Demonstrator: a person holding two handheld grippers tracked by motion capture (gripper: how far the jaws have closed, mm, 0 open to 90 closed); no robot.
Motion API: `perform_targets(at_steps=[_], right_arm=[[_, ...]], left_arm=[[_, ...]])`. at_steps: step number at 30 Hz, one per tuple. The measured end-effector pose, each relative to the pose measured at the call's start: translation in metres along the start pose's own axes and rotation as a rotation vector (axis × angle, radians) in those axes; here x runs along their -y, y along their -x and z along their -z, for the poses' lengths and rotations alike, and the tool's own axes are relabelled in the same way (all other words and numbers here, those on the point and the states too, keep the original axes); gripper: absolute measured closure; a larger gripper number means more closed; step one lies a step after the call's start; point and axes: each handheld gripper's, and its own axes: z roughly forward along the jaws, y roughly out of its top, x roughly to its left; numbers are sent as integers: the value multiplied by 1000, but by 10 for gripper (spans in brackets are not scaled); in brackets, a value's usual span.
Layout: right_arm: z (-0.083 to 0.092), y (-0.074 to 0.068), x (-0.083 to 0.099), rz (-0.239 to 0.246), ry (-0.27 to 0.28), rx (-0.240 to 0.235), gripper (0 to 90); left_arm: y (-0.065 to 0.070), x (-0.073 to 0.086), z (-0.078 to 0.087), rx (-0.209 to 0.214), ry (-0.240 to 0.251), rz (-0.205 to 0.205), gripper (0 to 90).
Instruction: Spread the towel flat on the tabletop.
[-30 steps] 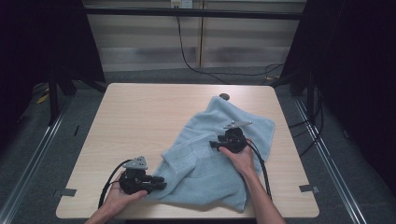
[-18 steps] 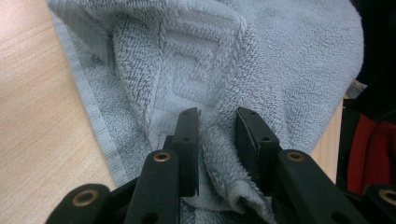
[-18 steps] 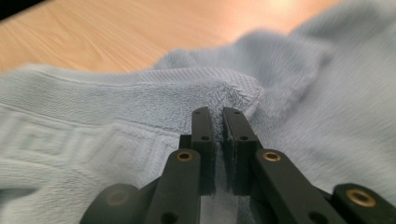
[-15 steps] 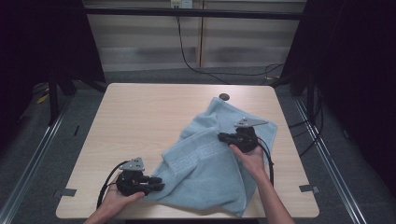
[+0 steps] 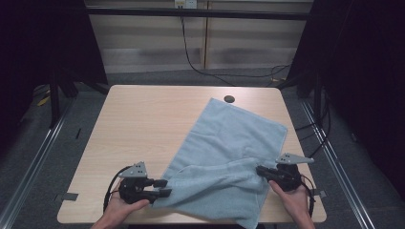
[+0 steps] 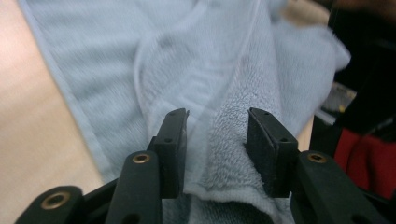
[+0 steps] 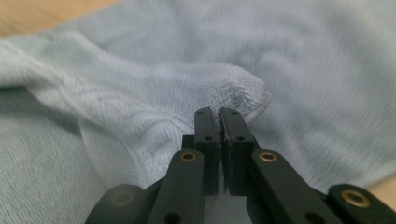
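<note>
A light blue towel (image 5: 229, 157) lies slantwise across the right half of a pale wooden table (image 5: 143, 124), its far corner close to a small dark round hole (image 5: 229, 99) in the tabletop and its near edge folded over on itself and hanging just past the table's near edge. At the near left, a person's left hand holds the left tool (image 5: 161, 187) at the towel's near left corner; seen from that tool (image 6: 215, 135), a thick folded ridge of terry cloth runs between the two black jaws, which have just been opening and now stand partly apart, the pads not pressing on the cloth. At the near right, the right tool (image 5: 260, 170) is clamped on a bunched corner of the towel, which stretches in a raised fold between the two tools. From the right tool (image 7: 219, 122) itself, the jaws are pinched nearly together with a thin layer of fabric caught between the pads, and a rounded tuft of towel bulges just beyond the tips. Black cables trail from both tools toward the table's near edge.
</note>
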Motion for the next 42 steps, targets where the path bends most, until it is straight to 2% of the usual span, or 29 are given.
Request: perform_targets(at_steps=[2, 3, 4, 5, 7, 8, 10, 12, 13, 15, 16, 17, 18, 19, 20, 21, 24, 25, 26, 27, 28, 29, 31, 33, 34, 35, 38, 40, 42], right_arm=[[-3, 1, 4, -8, -21, 1, 865], [-9, 1, 9, -6, -53, -2, 865], [-10, 2, 9, -8, -57, -2, 865], [-11, 2, 8, -11, -56, -4, 865], [-14, 3, 8, -7, -59, -6, 865], [-16, 3, 9, -9, -67, -7, 865], [-19, 3, 9, -11, -70, -10, 865], [-18, 2, 9, -6, -71, -7, 865], [-18, 2, 9, -5, -67, -10, 865], [-18, 2, 10, -3, -63, -14, 864], [-18, 2, 10, -3, -63, -14, 864], [-18, 3, 11, -5, -59, -16, 864], [-18, 3, 11, -6, -58, -16, 864], [-18, 3, 11, -6, -58, -16, 864], [-17, 3, 11, -6, -55, -17, 863], [-17, 3, 11, -7, -52, -19, 860], [-17, 4, 11, -11, -42, -21, 846], [-17, 4, 10, -12, -38, -22, 836], [-17, 4, 10, -14, -32, -25, 825], [-16, 4, 11, -12, -28, -27, 808], [-16, 4, 11, -12, -28, -27, 808], [-15, 4, 11, -15, -20, -33, 746], [-14, 4, 10, -16, -11, -37, 711], [-13, 4, 9, -23, 0, -34, 684], [-13, 4, 9, -23, 0, -34, 684], [-14, 5, 8, -18, 10, -35, 652], [-18, 6, 5, -27, 12, -30, 614], [-22, 7, 4, -25, -3, -25, 593], [-27, 8, 4, -30, -12, -25, 597]], left_arm=[[-5, -2, 1, 2, 22, 15, 599], [-14, -5, 0, 6, 51, 54, 624], [-19, -6, -1, 2, 59, 78, 634], [-35, -11, -4, -10, 68, 115, 642], [-47, -13, -7, -1, 84, 170, 670], [-52, -14, -10, -10, 87, 182, 678], [-56, -14, -13, 13, 85, 211, 695], [-57, -14, -8, 13, 113, 214, 668], [-59, -14, -4, 32, 147, 237, 645], [-61, -15, 5, -1, 165, 219, 632], [-61, -15, 5, -1, 165, 219, 621], [-65, -15, 10, -38, 162, 213, 606], [-66, -15, 10, -83, 136, 201, 566], [-66, -15, 10, -83, 136, 201, 546], [-68, -11, 7, -107, 109, 193, 557], [-68, -10, 4, -85, 89, 194, 557], [-58, -10, -10, -64, 21, 141, 548], [-58, -10, -10, -64, 21, 141, 541], [-53, -11, -14, -51, 12, 129, 525], [-42, -11, -21, -39, -17, 93, 509], [-42, -11, -21, -39, -17, 93, 488], [-35, -9, -28, -31, -48, 69, 464], [-32, -7, -32, -38, -71, 63, 414], [-29, -5, -42, -46, -116, 37, 400], [-29, -5, -42, -46, -116, 37, 403], [-27, -7, -42, -50, -119, 29, 434], [-26, -6, -44, -46, -136, 16, 631], [-26, -7, -42, -32, -113, 9, 742], [-27, -7, -40, -24, -101, 25, 790]])
